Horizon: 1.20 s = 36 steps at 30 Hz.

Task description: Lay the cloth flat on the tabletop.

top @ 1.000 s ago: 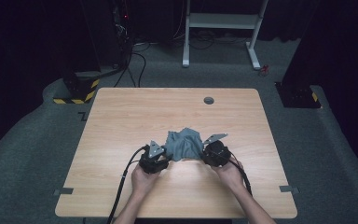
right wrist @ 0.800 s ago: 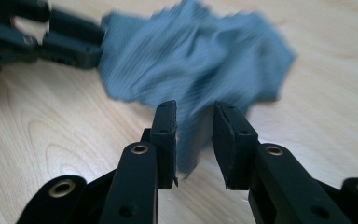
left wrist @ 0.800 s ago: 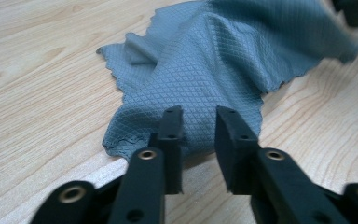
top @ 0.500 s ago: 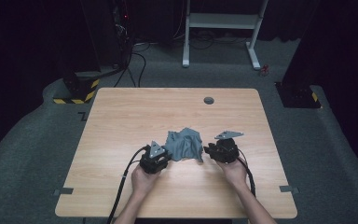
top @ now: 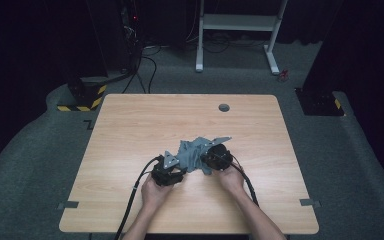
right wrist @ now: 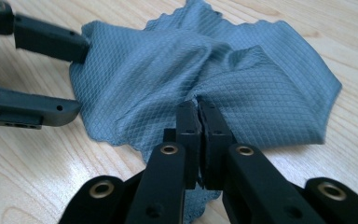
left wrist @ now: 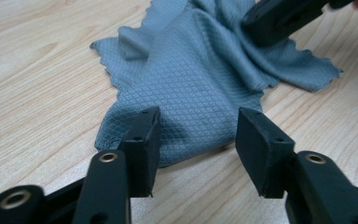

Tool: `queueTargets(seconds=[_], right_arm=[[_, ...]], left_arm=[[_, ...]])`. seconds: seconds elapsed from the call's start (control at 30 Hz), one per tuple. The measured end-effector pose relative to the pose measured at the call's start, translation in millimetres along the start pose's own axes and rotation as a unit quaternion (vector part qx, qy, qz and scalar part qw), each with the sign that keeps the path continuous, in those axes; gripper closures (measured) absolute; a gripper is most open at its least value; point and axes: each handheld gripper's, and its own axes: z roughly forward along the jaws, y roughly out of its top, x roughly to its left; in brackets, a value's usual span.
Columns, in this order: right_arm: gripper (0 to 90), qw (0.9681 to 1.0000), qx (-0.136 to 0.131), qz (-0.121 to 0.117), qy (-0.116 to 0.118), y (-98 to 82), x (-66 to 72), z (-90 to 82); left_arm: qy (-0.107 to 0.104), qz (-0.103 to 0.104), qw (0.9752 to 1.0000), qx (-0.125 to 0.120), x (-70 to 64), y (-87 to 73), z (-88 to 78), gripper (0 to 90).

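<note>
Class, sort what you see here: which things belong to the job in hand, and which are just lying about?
In the job:
- grey cloth, crumpled on the table
- right tongs, pinched shut on a fold of the cloth
- left tongs, jaws just opened, straddling the cloth's edge

Lying about:
- round cable hole in the table
- white stand behind

No legible text or labels.

Left gripper, at the table's six o'clock, has just been opening; right gripper, toward its three o'clock, has just been closing, jaws pinched together.
</note>
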Motion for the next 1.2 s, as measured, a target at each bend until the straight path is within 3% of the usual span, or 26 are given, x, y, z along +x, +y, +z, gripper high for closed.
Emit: queueTargets(seconds=[0.1, 0.23, 0.4, 0.47, 0.57, 0.63, 0.7, 0.87, 1.0, 1.13, 1.2], right_arm=[[75.5, 0.9994, -0.031, 0.015, 0.002, -7.1, -5.6, -17.3], [73.0, 0.9990, -0.041, 0.020, -0.002, -22.3, -8.3, -34.8], [69.0, 0.9990, -0.034, 0.030, -0.003, -34.2, -11.1, -25.0], [72.4, 0.9986, -0.035, 0.038, 0.008, -32.3, -10.0, -17.6], [85.9, 0.9996, -0.020, 0.017, 0.005, -30.7, -4.8, -9.9], [88.5, 0.9996, -0.025, 0.015, 0.003, -33.0, -3.9, -13.7], [88.9, 0.9994, -0.031, 0.019, -0.003, -37.2, -5.3, -23.4], [89.1, 0.9990, -0.023, -0.002, -0.040, -54.4, -10.9, -55.0], [89.0, 0.9981, -0.018, 0.005, -0.058, -67.1, -17.9, -71.4], [87.0, 0.9973, -0.012, 0.018, -0.070, -80.6, -24.4, -73.7], [76.1, 0.9969, -0.019, 0.030, -0.071, -86.5, -26.5, -70.2]], left_arm=[[0.005, 0.002, 0.9999, 0.011, -1.3, 1.0, 2.6, 53.7], [0.006, -0.004, 0.9999, 0.012, 0.3, 1.2, 2.6, 56.6], [0.007, -0.003, 0.9999, 0.012, 0.7, 1.3, 2.7, 58.3], [0.008, -0.003, 0.9999, 0.012, 0.7, 1.3, 2.6, 58.6], [0.007, -0.002, 0.9999, 0.013, 0.2, 1.2, 2.3, 58.3], [0.006, 0.001, 0.9999, 0.012, 0.0, 1.2, 2.4, 56.7], [0.006, 0.004, 0.9999, 0.013, -0.1, 1.2, 2.3, 55.0], [0.005, 0.004, 0.9999, 0.011, -1.4, 0.9, 2.2, 54.1], [-0.011, -0.001, 0.9999, 0.002, -0.1, 0.2, 0.2, 51.6], [-0.031, -0.007, 0.9994, -0.016, 1.0, -1.0, -2.2, 51.1], [-0.032, -0.006, 0.9993, -0.016, 1.2, -0.8, -2.2, 52.5]])
